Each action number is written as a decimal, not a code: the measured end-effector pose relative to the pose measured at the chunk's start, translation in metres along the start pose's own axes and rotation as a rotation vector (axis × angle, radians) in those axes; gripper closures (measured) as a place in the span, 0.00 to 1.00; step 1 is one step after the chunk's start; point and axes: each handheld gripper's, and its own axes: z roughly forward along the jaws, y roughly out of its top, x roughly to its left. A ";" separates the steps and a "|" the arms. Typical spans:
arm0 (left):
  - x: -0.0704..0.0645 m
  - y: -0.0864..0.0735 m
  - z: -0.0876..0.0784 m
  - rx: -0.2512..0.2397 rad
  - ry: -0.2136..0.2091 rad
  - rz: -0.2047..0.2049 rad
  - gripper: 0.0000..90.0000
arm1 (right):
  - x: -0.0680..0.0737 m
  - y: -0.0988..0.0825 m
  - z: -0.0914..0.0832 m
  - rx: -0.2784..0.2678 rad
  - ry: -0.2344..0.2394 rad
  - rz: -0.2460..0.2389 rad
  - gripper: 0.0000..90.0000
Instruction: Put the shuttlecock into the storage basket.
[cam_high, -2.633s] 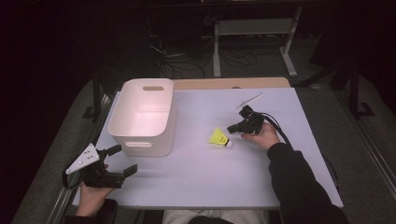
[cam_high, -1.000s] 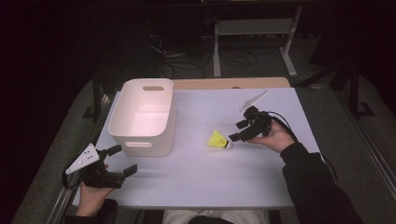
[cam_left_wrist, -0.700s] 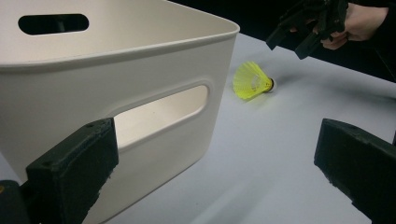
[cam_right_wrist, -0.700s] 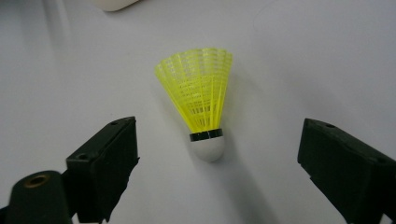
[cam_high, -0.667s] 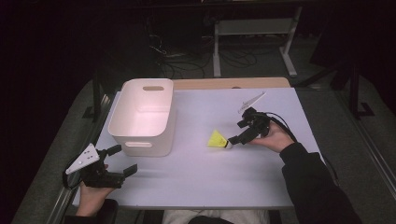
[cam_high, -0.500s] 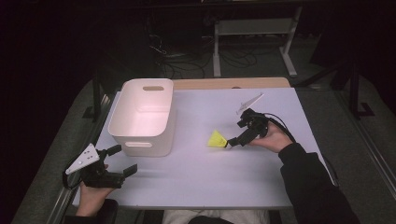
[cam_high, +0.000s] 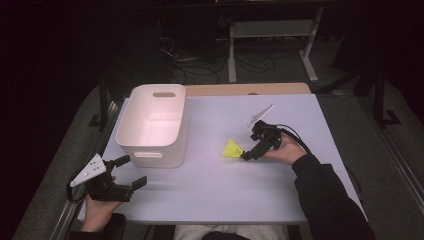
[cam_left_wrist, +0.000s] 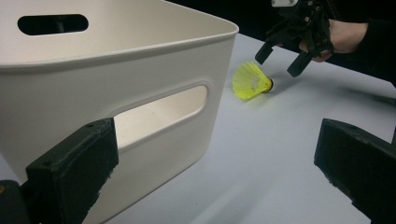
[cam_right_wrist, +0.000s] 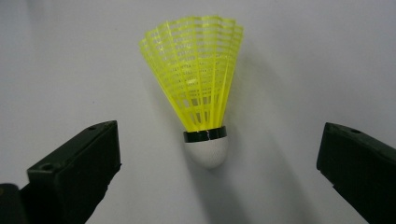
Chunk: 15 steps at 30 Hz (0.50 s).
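Two jaws of the right hand-held gripper (cam_right_wrist: 212, 182) are spread wide apart, with nothing clamped between them, and the shuttlecock (cam_right_wrist: 203, 98) is seen straight ahead in the gap. Its white cork end is turned toward this gripper and its yellow skirt fans away, so the long axis runs roughly along the line of approach, lying flat on the pale surface (cam_high: 280, 195). In the high view the right hand-held gripper (cam_high: 248, 155) is found just beside the shuttlecock (cam_high: 232, 149), on its right, apparently short of touching. A straight advance is judged enough to bring the cork between the jaws; the narrow base, not the skirt, is the part likely to be gripped. The left hand-held gripper (cam_high: 131, 172) is held well apart at the near left corner, its jaws also spread and empty. Between the two, closer to the left hand, the white bin (cam_high: 131, 145) stands upright on the surface, with the shuttlecock near its right side
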 end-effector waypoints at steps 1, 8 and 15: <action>0.000 0.000 0.000 0.000 0.000 0.000 0.00 | 0.000 0.000 0.001 -0.002 -0.001 -0.002 0.00; 0.000 0.000 0.000 0.000 0.000 0.001 0.00 | -0.003 -0.003 0.005 0.011 0.008 -0.004 0.00; 0.000 0.000 0.000 0.000 0.000 0.001 0.00 | -0.004 -0.005 0.008 0.002 0.022 -0.033 0.08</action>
